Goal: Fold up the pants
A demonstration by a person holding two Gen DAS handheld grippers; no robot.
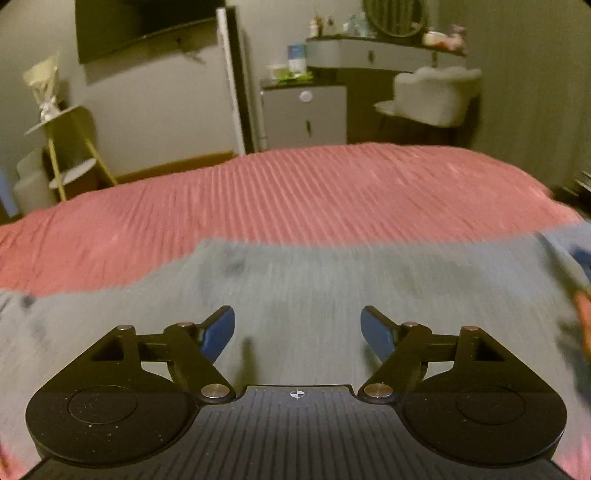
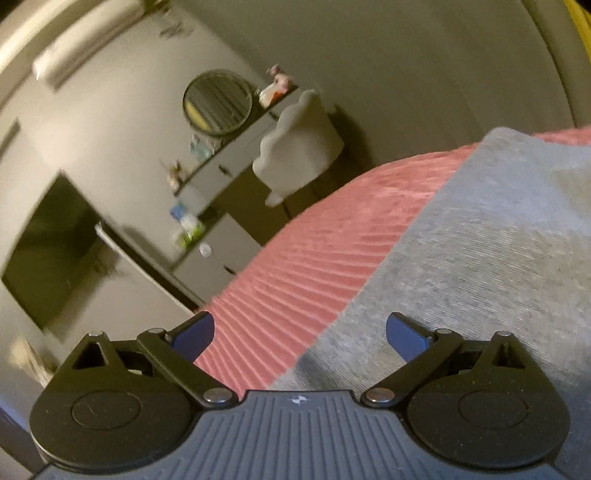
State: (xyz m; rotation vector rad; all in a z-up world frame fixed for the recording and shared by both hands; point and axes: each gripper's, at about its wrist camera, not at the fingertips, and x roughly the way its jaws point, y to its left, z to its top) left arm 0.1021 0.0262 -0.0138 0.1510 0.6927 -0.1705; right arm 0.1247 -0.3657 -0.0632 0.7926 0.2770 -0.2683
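Grey pants (image 1: pixel 295 288) lie spread flat on a pink ribbed bedspread (image 1: pixel 295 192). My left gripper (image 1: pixel 297 332) is open and empty, low over the grey cloth, which runs beneath both blue fingers. In the right wrist view the pants (image 2: pixel 480 258) fill the right side and the bedspread (image 2: pixel 314 258) the middle. My right gripper (image 2: pixel 300 338) is open and empty, tilted, and straddles the pants' edge: its left finger is over the pink spread, its right finger over the grey cloth. A blurred blue and orange shape (image 1: pixel 583 295) shows at the right edge of the left wrist view.
Beyond the bed stand a white cabinet (image 1: pixel 306 114), a vanity shelf with a round mirror (image 1: pixel 395 16), a pale fluffy chair (image 1: pixel 436 96), a wall TV (image 1: pixel 140 26) and a yellow tiered stand (image 1: pixel 70 147) on the left.
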